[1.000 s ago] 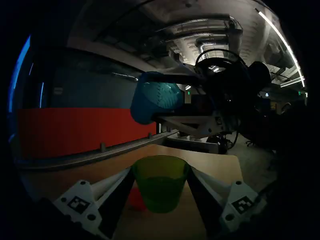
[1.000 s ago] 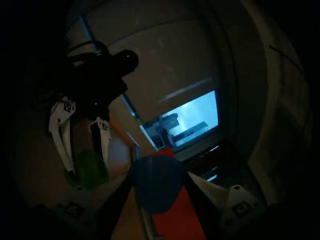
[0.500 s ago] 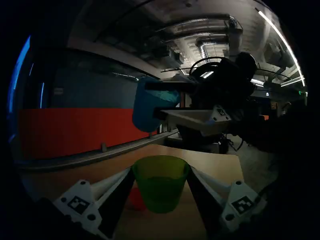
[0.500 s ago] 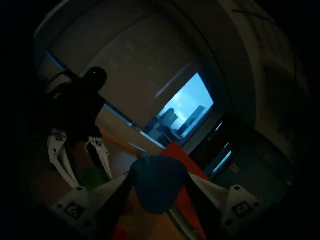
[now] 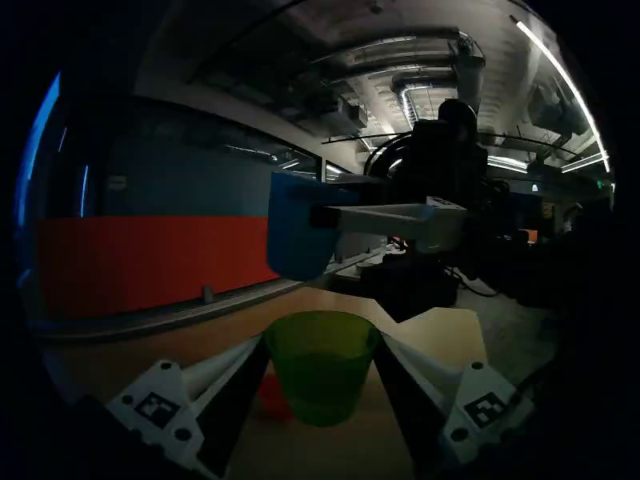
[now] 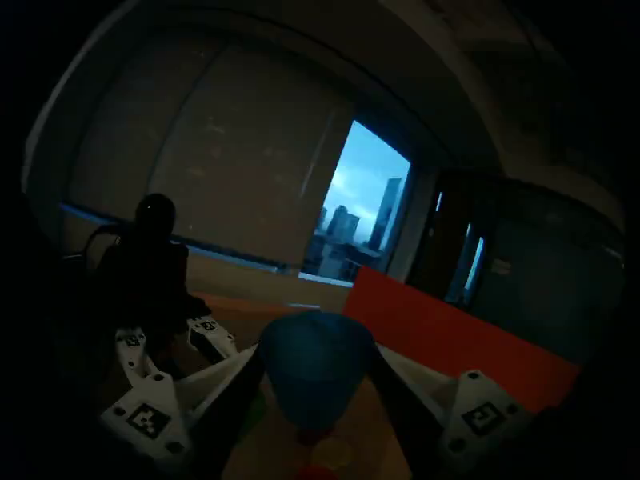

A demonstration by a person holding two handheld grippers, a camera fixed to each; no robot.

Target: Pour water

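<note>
Clamps translucent green plastic cup (image 5: 321, 366) between left gripper (image 5: 320, 346) fingers over worktop (image 5: 450, 328); pinches blue plastic cup (image 6: 315, 374) upright between right gripper (image 6: 316, 358) fingers, higher.

Close, level, roughly opposed views over one table (image 5: 436, 326)

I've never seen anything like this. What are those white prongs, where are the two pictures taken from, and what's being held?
No robot here: a person holds a two-finger tool, a gripper, in each hand, and each carries a camera looking forward along it. In the left gripper view, the left gripper clamps a green cup, seemingly part full, with a wooden table and a small red thing below. Beyond hangs a blue cup. The right gripper view shows the right gripper clamping that cup.
</note>
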